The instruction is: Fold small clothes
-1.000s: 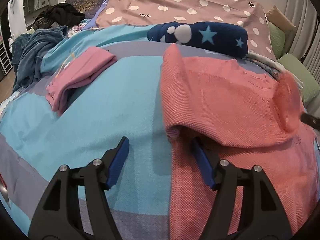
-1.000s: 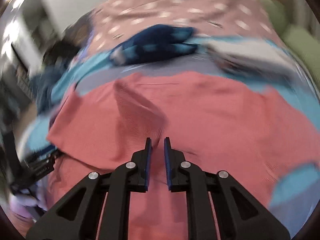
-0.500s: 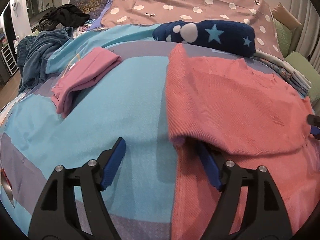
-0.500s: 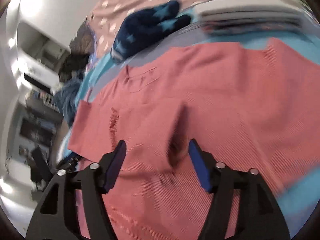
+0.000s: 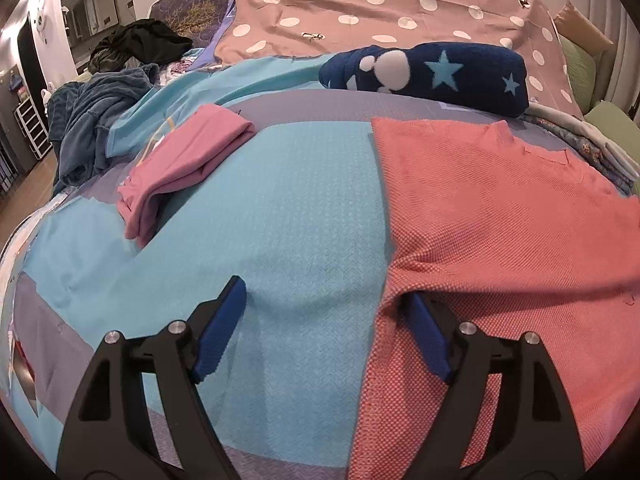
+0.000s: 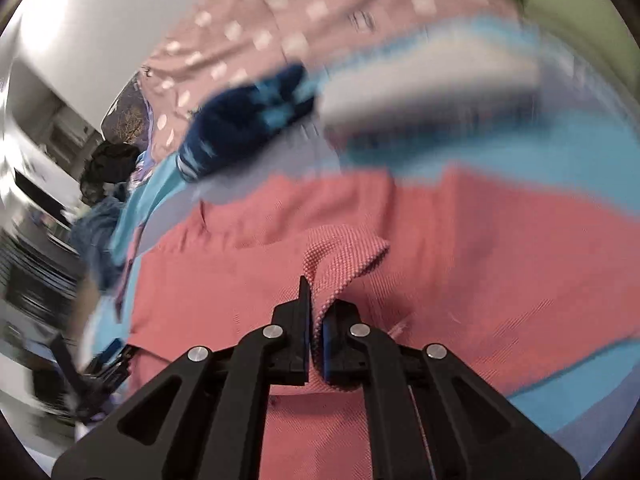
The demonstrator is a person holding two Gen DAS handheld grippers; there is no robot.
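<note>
A coral-red knit shirt (image 5: 500,216) lies spread on the blue bedspread (image 5: 288,208), partly folded over itself. My left gripper (image 5: 324,320) is open at the shirt's left edge, its right finger (image 5: 428,336) tucked under the folded layer. My right gripper (image 6: 316,320) is shut on a raised fold of the same shirt (image 6: 344,260) and holds it above the rest of the cloth (image 6: 460,240). The right wrist view is blurred by motion.
A folded pink garment (image 5: 184,160) lies left of the shirt. A rolled navy star blanket (image 5: 432,72) and a polka-dot cover (image 5: 380,4) lie behind. Dark blue clothes (image 5: 96,120) are heaped far left. Folded linens (image 5: 592,140) and green pillows (image 5: 612,120) sit at right.
My right gripper opened over the shirt half a second ago, then shut on a fold and lifted it. The left gripper stayed open and shifted slightly along the shirt's edge.
</note>
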